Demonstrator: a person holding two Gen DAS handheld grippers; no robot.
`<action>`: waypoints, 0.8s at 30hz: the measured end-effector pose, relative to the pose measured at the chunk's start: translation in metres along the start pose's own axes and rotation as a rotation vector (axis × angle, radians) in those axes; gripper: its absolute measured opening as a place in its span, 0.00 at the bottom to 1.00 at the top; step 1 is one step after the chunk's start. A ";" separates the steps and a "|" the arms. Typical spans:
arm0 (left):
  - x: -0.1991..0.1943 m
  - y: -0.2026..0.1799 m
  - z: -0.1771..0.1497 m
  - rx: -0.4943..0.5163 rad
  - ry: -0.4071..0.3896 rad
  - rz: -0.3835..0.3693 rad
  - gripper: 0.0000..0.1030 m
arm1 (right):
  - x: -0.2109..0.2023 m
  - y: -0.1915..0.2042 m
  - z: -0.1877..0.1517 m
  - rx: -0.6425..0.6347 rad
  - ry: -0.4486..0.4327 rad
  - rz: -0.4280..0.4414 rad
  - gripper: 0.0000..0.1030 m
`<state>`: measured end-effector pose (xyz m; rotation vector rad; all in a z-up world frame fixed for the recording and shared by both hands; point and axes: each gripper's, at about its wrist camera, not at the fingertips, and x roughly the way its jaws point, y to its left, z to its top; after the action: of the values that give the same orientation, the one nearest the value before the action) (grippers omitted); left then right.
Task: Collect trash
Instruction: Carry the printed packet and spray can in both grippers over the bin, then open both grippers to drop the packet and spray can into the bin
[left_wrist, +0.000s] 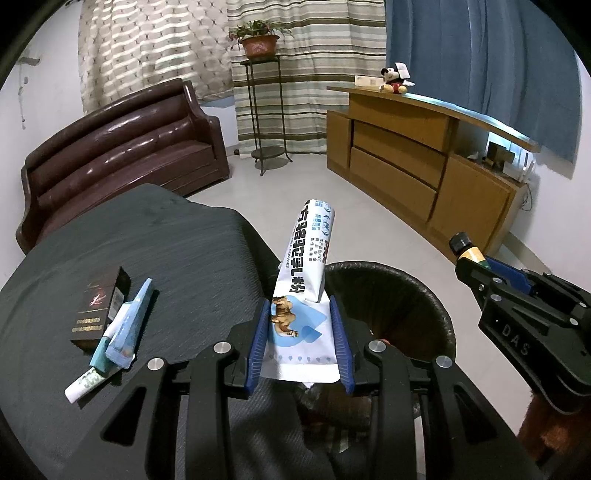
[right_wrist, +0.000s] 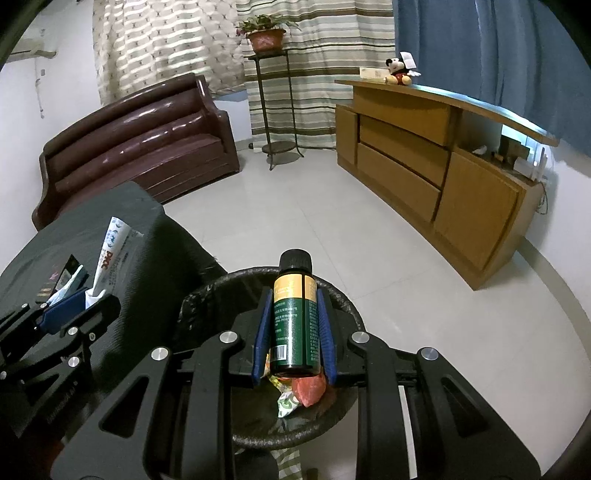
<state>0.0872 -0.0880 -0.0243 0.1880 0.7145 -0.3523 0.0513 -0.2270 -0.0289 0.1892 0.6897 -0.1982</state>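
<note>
The left claw (left_wrist: 301, 314) pinches a white and blue powder sachet (left_wrist: 303, 284) beside the black round trash bin (right_wrist: 207, 291). The right claw (right_wrist: 293, 306) pinches a green glass bottle (right_wrist: 294, 321) above the bin.

"DAS" on right hand-held gripper (left_wrist: 466, 266), "DACC" on sachet (right_wrist: 110, 251)

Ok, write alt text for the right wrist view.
The right gripper holds a small green bottle with a black cap over a black-lined trash bin already containing wrappers. At left, the left gripper holds a white packet above a dark table.
</note>
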 end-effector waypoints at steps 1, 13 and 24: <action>0.002 -0.001 0.001 0.002 0.002 0.002 0.33 | 0.002 0.000 0.000 0.003 0.001 0.000 0.23; 0.012 -0.004 -0.003 0.002 0.049 0.013 0.47 | 0.015 -0.009 -0.002 0.048 0.023 0.004 0.40; 0.004 0.003 -0.005 -0.004 0.037 0.034 0.56 | 0.015 -0.008 -0.003 0.071 0.023 0.019 0.57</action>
<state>0.0883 -0.0851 -0.0307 0.2029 0.7474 -0.3151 0.0591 -0.2358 -0.0414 0.2660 0.7041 -0.2023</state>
